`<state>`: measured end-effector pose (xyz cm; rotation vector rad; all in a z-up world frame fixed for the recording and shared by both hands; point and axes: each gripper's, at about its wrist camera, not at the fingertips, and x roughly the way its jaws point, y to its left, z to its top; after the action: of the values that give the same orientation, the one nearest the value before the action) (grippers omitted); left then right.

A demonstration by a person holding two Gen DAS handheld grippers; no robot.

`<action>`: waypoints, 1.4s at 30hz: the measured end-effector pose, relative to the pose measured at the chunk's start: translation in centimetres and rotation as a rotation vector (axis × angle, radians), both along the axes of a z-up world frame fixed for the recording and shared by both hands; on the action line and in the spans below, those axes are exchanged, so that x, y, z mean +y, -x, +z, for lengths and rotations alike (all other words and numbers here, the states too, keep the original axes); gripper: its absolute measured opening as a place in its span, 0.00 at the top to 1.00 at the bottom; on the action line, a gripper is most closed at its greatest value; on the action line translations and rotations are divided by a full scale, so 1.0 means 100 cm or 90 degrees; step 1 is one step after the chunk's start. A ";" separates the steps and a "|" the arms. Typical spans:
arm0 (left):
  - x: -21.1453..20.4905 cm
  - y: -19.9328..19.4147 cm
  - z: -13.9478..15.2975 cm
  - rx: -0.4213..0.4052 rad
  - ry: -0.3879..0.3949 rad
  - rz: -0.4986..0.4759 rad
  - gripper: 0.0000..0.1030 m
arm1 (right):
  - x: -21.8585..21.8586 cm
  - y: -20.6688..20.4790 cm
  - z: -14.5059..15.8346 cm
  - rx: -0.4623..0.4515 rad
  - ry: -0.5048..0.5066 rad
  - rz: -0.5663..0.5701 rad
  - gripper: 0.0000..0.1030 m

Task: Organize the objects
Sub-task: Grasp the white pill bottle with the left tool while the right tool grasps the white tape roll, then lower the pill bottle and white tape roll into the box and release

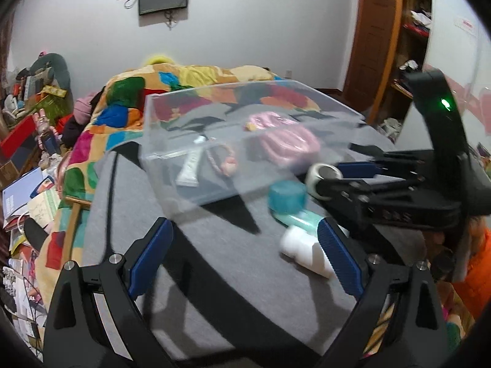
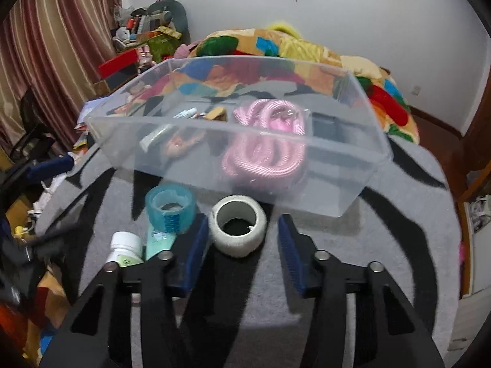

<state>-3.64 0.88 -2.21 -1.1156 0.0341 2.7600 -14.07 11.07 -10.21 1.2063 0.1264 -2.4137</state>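
A clear plastic bin (image 2: 346, 190) (image 1: 153, 141) stands on a grey and black mat. Inside lie a pink coiled cord (image 2: 264, 156) (image 1: 285, 141), a white tube (image 1: 191, 168) and a small pink charm (image 1: 228, 165). In front of the bin lie a white tape roll (image 2: 237, 225) (image 1: 322, 178), a teal tape roll (image 2: 170, 207) (image 1: 287, 197), a teal tube (image 2: 156, 242) and a white pill bottle (image 2: 124, 250) (image 1: 302, 251). My right gripper (image 2: 242, 245) is open, its blue pads either side of the white tape roll. My left gripper (image 1: 245, 260) is open and empty, with the bottle by its right pad.
The mat (image 2: 383, 245) lies on a bed with a colourful quilt (image 2: 276, 46). Clutter, books and boxes fill the floor to the left (image 1: 27, 202). A wooden door and shelves (image 1: 383, 46) stand at the right. My right gripper's body (image 1: 414, 190) shows in the left wrist view.
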 end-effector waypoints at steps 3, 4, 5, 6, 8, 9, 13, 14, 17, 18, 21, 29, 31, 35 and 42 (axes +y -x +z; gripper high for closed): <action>0.012 -0.004 -0.005 -0.009 -0.010 -0.022 0.05 | 0.001 -0.006 0.003 0.018 -0.009 -0.006 0.67; 0.015 -0.003 -0.008 -0.012 -0.012 -0.028 0.05 | 0.002 -0.010 0.004 0.024 -0.012 -0.010 0.67; 0.018 -0.002 -0.010 -0.015 -0.013 -0.034 0.05 | 0.005 -0.012 0.006 0.028 -0.012 -0.014 0.67; 0.020 -0.001 -0.013 -0.020 -0.014 -0.038 0.05 | 0.008 -0.014 0.007 0.031 -0.010 -0.019 0.67; 0.024 0.001 -0.019 -0.022 -0.019 -0.044 0.07 | 0.015 -0.019 0.010 0.036 -0.005 -0.029 0.67; 0.025 0.001 -0.021 -0.020 -0.025 -0.046 0.10 | 0.018 -0.021 0.012 0.037 -0.003 -0.032 0.67; 0.027 0.005 -0.028 -0.038 -0.053 -0.069 0.44 | 0.026 -0.030 0.017 0.044 0.000 -0.038 0.67; 0.028 0.004 -0.030 -0.041 -0.059 -0.074 0.47 | 0.027 -0.031 0.017 0.044 0.002 -0.038 0.67; 0.026 0.000 -0.029 -0.027 -0.057 -0.069 0.47 | 0.028 -0.036 0.019 0.048 0.012 -0.037 0.67; 0.025 -0.002 -0.028 -0.022 -0.058 -0.067 0.47 | 0.028 -0.037 0.020 0.050 0.017 -0.037 0.67; 0.020 -0.005 -0.021 -0.010 -0.059 -0.059 0.47 | 0.029 -0.039 0.025 0.058 0.031 -0.039 0.67; 0.000 0.001 0.013 0.049 -0.060 -0.022 0.47 | 0.033 -0.038 0.058 0.109 0.059 -0.051 0.67; -0.006 0.005 0.024 0.068 -0.061 -0.009 0.47 | 0.034 -0.034 0.068 0.123 0.065 -0.058 0.67; -0.016 0.016 0.044 0.098 -0.058 0.016 0.47 | 0.034 -0.027 0.084 0.150 0.072 -0.071 0.67; -0.029 0.046 0.058 0.110 -0.050 0.050 0.47 | 0.029 -0.001 0.098 0.155 0.091 -0.083 0.67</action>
<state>-8.27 -2.04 3.56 -0.8763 -0.0982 2.8914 -13.98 13.97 -0.40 0.8794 -0.0538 -2.6260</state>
